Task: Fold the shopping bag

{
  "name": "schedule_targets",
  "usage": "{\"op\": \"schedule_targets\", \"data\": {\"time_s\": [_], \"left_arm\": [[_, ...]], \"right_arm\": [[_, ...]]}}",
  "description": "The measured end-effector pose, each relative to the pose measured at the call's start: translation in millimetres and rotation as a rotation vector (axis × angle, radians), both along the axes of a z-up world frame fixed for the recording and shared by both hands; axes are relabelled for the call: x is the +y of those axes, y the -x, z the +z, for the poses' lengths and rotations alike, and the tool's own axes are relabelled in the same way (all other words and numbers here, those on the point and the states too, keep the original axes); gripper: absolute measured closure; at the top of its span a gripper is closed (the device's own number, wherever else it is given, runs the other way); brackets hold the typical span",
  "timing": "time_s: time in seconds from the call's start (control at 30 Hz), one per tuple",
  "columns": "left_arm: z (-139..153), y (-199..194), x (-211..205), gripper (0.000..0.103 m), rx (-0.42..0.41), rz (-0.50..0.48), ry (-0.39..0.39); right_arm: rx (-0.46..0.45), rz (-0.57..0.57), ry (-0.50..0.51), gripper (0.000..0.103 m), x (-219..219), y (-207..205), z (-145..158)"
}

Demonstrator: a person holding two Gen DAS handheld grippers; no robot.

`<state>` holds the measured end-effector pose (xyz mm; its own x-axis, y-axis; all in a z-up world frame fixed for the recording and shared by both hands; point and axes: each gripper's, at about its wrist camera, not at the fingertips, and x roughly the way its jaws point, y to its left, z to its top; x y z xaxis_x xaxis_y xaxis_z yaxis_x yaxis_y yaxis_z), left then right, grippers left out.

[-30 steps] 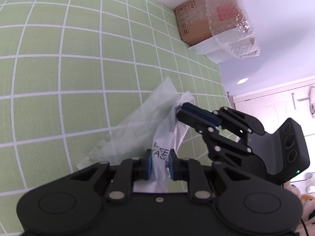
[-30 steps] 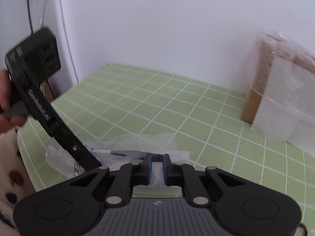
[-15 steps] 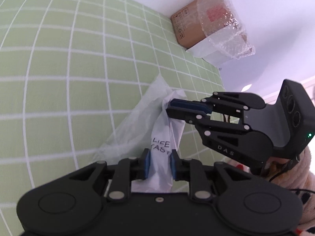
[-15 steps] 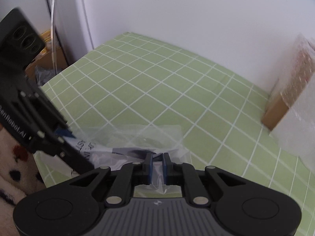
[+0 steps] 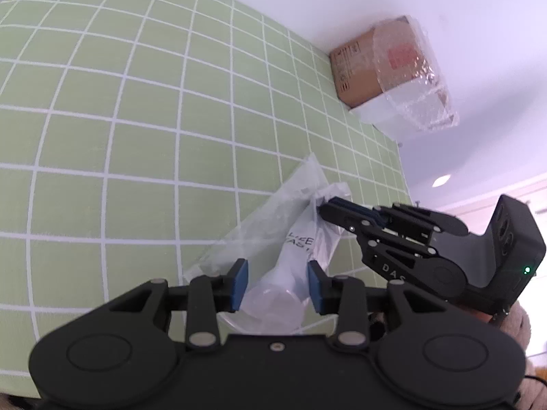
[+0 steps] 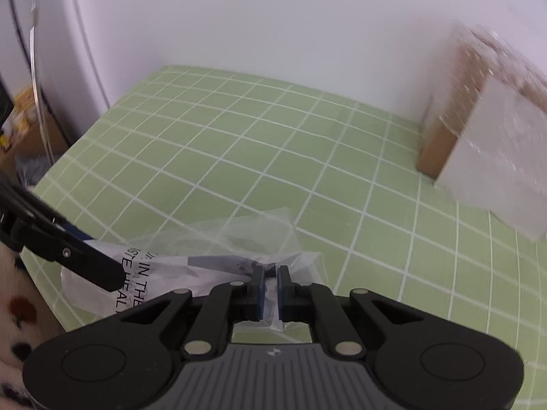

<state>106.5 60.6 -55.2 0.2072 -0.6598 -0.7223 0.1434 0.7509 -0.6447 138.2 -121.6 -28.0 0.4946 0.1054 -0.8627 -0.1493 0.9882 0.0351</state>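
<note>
A clear plastic shopping bag [image 5: 301, 229] with black lettering lies crumpled on the green grid mat [image 5: 136, 136]. My left gripper [image 5: 277, 282] straddles its near end; the jaws are opening, and the blue pads stand a little off the film on both sides. My right gripper [image 5: 324, 205] comes in from the right and pinches the bag's far corner. In the right wrist view the same gripper [image 6: 270, 280] is closing, with a fold of the bag [image 6: 239, 239] pressed between its narrow pads. The left gripper's fingers [image 6: 95, 259] reach in from the left over the lettered end.
A cardboard box wrapped in bubble film [image 5: 383, 71] [image 6: 478, 150] stands against the white wall at the mat's far corner. The mat's edge [image 6: 44, 188] drops off at the left. A spotted sleeve [image 6: 17, 307] is at the lower left.
The left jaws have spread apart and let go of the bag's lettered end, which they pinched before. The right jaws have drawn closer together on the film.
</note>
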Motion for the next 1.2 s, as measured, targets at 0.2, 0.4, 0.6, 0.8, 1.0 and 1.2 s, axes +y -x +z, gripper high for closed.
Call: {"op": "schedule_targets", "data": {"time_s": [0.2,0.4,0.6,0.8,1.0,1.2], "left_arm": [[-1.7,-1.2,6.4,0.061,0.003,0.021,-0.003],[-9.5,-0.3,18.7,0.060,0.039,0.074,0.055],[-8.2,5.5,27.6,0.058,0.047,0.119,0.067],[25.2,21.6,35.4,0.054,-0.125,0.186,-0.065],[65.5,52.1,-11.8,0.049,-0.525,-0.037,-0.267],[47.5,75.2,-73.3,0.049,-0.774,-0.317,-0.507]], "right_arm": [[0.001,-0.058,-0.012,0.097,-2.7,9.1,0.8],[0.009,-0.092,-0.032,0.098,-4.9,16.8,2.0],[0.007,-0.097,-0.040,0.098,-5.4,20.1,1.9],[-0.003,-0.102,-0.036,0.098,-4.4,21.6,1.0],[-0.002,-0.105,-0.043,0.098,-5.4,21.0,0.7],[0.006,-0.089,-0.085,0.098,-13.8,19.0,0.3]]}}
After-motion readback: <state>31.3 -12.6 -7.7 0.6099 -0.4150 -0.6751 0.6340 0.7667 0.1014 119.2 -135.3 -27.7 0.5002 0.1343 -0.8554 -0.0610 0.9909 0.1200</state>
